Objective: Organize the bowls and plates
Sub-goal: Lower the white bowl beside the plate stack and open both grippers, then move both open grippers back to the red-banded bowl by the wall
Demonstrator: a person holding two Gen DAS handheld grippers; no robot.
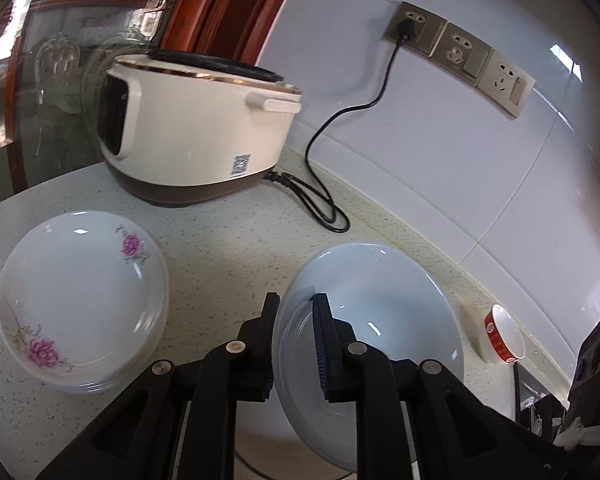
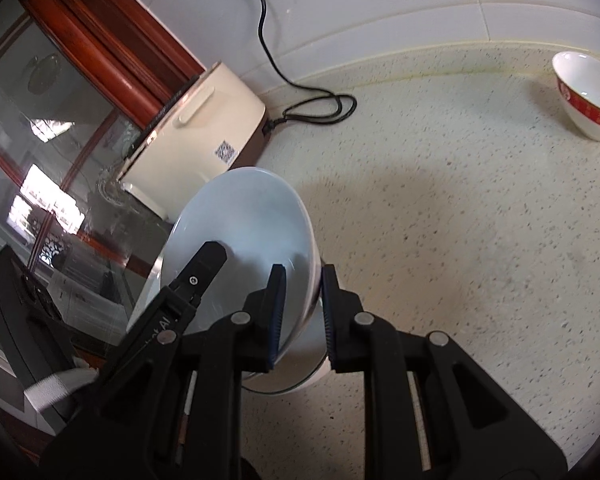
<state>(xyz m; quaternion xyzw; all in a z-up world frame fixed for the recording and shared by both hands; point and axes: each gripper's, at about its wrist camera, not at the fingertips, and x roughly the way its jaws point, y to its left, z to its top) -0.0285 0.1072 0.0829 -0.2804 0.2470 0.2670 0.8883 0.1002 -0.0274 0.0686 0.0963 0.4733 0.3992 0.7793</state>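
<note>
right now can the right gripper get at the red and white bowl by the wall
Probably not yet. The right gripper is shut on the rim of the plain white plate, which the left gripper also clamps. The counter toward the red and white bowl looks bare, so only the load blocks it.

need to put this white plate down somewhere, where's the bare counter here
Bare speckled counter lies between the held plain white plate and the red-banded bowl by the wall. A narrower strip runs between the flowered plate stack and the white plate. It is crowded near the rice cooker, whose cord loops on the counter.
</note>
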